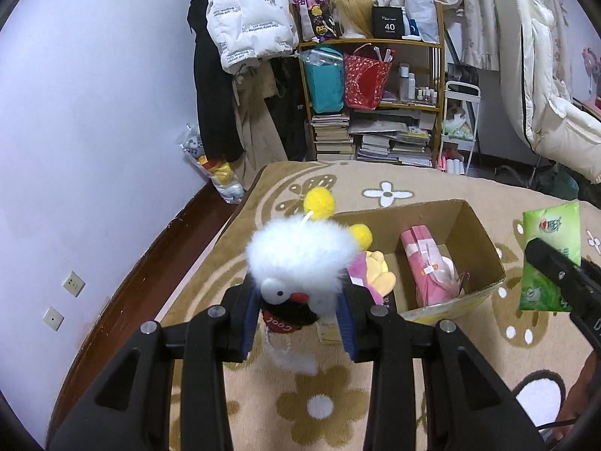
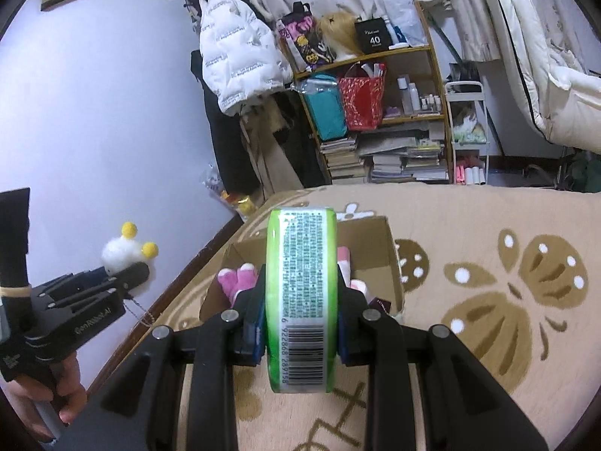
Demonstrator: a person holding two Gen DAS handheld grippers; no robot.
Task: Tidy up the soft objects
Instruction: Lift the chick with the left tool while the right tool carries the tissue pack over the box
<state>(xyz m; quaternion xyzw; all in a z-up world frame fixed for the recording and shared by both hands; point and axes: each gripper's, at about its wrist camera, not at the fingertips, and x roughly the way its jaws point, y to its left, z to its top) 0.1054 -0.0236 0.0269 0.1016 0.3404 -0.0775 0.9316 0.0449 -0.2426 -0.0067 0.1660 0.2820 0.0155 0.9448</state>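
My left gripper [image 1: 298,315] is shut on a fluffy white plush toy [image 1: 300,255] with yellow pom-poms, held above the rug just left of an open cardboard box [image 1: 473,233]. The toy also shows in the right wrist view [image 2: 124,251]. My right gripper [image 2: 298,323] is shut on a green tissue pack [image 2: 300,293], held above the near side of the box [image 2: 387,251]. The pack shows at the right of the left wrist view [image 1: 548,259]. Inside the box lie a pink pack [image 1: 428,267] and a pink-and-yellow soft toy [image 1: 372,274].
The box sits on a beige flower-patterned rug [image 1: 338,406] over a raised surface. A purple wall [image 1: 94,131] runs along the left. Behind stand a cluttered wooden shelf [image 1: 375,94], hanging coats [image 1: 244,18] and a white cart [image 1: 462,124].
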